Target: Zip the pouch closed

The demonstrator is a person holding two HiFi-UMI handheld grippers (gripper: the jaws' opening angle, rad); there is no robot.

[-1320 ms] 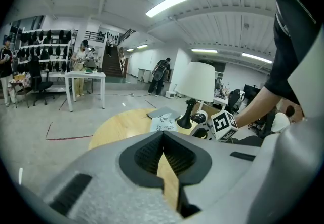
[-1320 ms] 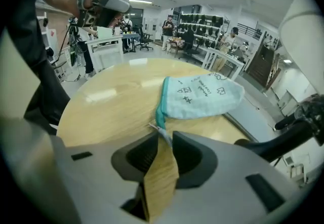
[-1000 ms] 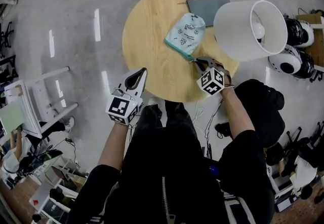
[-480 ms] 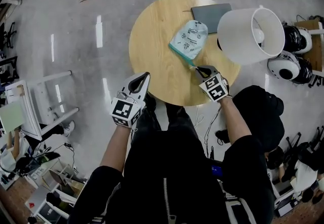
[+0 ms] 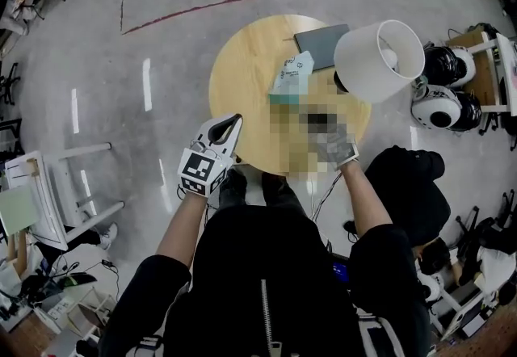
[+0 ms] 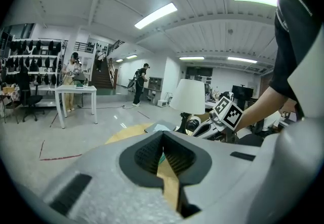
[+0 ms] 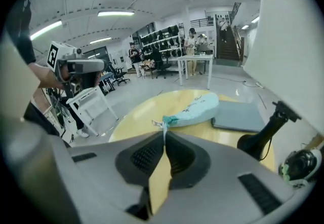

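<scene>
Left tool (image 5: 234, 119): closed, the jaws meeting at the tips with nothing between them. It hangs by the near edge of the table (image 5: 242, 81), well apart from the pouch.
Right tool (image 7: 163, 135): closed. A thin pale zip pull (image 7: 158, 123) runs from the pouch's end into the pinched tips, so it reads as gripping that pull.
Pouch (image 7: 197, 107): on the table, pale mint fabric with small prints. Its teal-bound end points at the right tool and its far end lies just beside a flat grey pad (image 7: 243, 115).
Neighbours: a lamp (image 5: 378, 56) with a white shade stands close on the right side.
Weight: probably very light. The shape is plump but there is no sign of anything heavy inside.
Stiffness: soft cloth, likely to bunch, fold or trail after whichever end is pulled.
Grip surface: the fabric should not be slippery, but the pull is small and thin and could slide out of flat pads.
Fragility: low, since nothing here looks breakable.
Where to hold: the pull for the travelling tool, with the other tool pinching the teal binding at the zip's starting end for counter-tension.
Zip progress: cannot tell how much of the track is joined.
Hazard: with only one end held, the whole pouch may lift or slide toward the lamp.
</scene>
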